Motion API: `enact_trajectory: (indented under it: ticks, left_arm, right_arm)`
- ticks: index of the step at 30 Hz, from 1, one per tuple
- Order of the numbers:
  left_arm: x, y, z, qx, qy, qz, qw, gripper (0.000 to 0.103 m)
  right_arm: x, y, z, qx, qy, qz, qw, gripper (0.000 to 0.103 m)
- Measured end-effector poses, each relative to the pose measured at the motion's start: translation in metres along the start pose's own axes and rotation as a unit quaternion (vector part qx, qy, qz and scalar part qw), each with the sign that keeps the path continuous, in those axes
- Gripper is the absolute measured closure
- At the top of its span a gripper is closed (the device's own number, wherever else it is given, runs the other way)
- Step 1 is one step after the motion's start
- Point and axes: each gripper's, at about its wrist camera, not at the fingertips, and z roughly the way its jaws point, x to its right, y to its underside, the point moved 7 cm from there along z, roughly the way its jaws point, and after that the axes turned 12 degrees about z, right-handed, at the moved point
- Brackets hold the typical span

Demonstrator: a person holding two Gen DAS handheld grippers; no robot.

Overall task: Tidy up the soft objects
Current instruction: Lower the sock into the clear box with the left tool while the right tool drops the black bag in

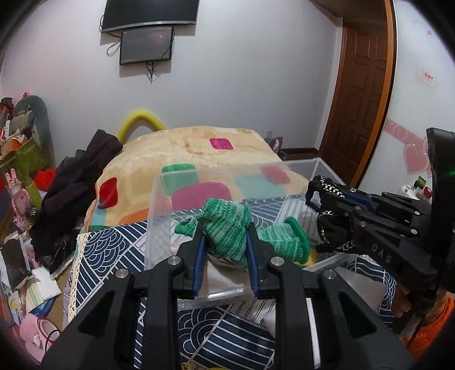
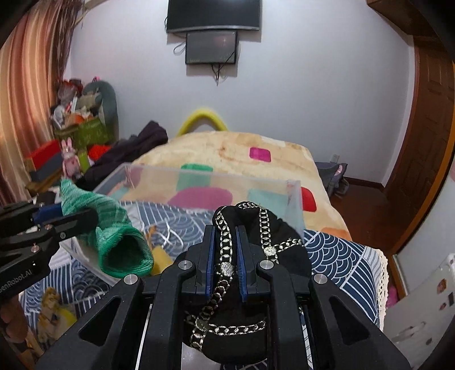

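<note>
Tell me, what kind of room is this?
Most likely a bedroom. There is a bed under a patchwork blanket, a TV on the wall, a wooden door, and clothes heaped beside the bed.

A lived-in home bedroom. A bed carries a plush cream blanket with coloured squares [image 2: 227,153] and a navy wave-patterned cloth [image 1: 108,247]. Dark crumpled clothes [image 1: 76,185] are heaped at its left edge. A black wall-mounted television [image 2: 213,12], a brown panelled wooden door [image 1: 361,94] and striped orange-brown curtains [image 2: 31,94] complete it.
</note>
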Motion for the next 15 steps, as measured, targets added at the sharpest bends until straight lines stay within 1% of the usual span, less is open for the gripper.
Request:
enact_trajectory:
  ticks: [3, 5, 7, 9, 10, 11, 12, 13, 14, 15]
  left_arm:
    - [0.001, 0.002, 0.003, -0.008, 0.001, 0.002, 1.0000, 0.069]
    - [0.002, 0.003, 0.003, -0.010, 0.001, 0.001, 0.9999, 0.055]
    - [0.001, 0.003, 0.000, -0.007, 0.000, -0.001, 1.0000, 0.047]
    - [0.001, 0.001, -0.004, 0.000, -0.003, 0.000, 1.0000, 0.044]
    - [0.001, 0.000, -0.008, 0.005, -0.006, 0.002, 1.0000, 0.043]
    - [0.002, -0.001, -0.012, 0.008, -0.007, 0.003, 0.9999, 0.040]
    - [0.002, -0.003, -0.015, 0.012, -0.007, 0.003, 0.9999, 0.038]
    - [0.002, -0.004, -0.020, 0.017, -0.009, 0.003, 0.9998, 0.035]
    - [0.002, -0.006, -0.025, 0.022, -0.011, 0.003, 0.9997, 0.033]
    - [0.002, -0.008, -0.029, 0.027, -0.013, 0.003, 0.9996, 0.031]
  right_arm:
    - [0.000, 0.001, 0.000, -0.006, 0.002, -0.007, 1.000, 0.087]
    - [0.002, 0.001, 0.000, -0.009, 0.003, -0.010, 1.000, 0.086]
    - [0.002, 0.000, -0.004, -0.009, 0.001, -0.010, 1.000, 0.084]
    - [0.001, -0.001, -0.008, -0.007, -0.004, -0.009, 1.000, 0.081]
    - [0.001, -0.002, -0.009, -0.005, -0.005, -0.008, 1.000, 0.076]
    - [0.001, -0.003, -0.013, 0.000, -0.005, -0.008, 1.000, 0.068]
    - [0.001, -0.005, -0.016, 0.005, -0.005, -0.008, 1.000, 0.062]
    - [0.000, -0.006, -0.018, 0.011, -0.006, -0.007, 1.000, 0.052]
    - [-0.001, -0.008, -0.022, 0.018, -0.008, -0.007, 1.000, 0.047]
    - [-0.002, -0.010, -0.027, 0.026, -0.010, -0.007, 1.000, 0.045]
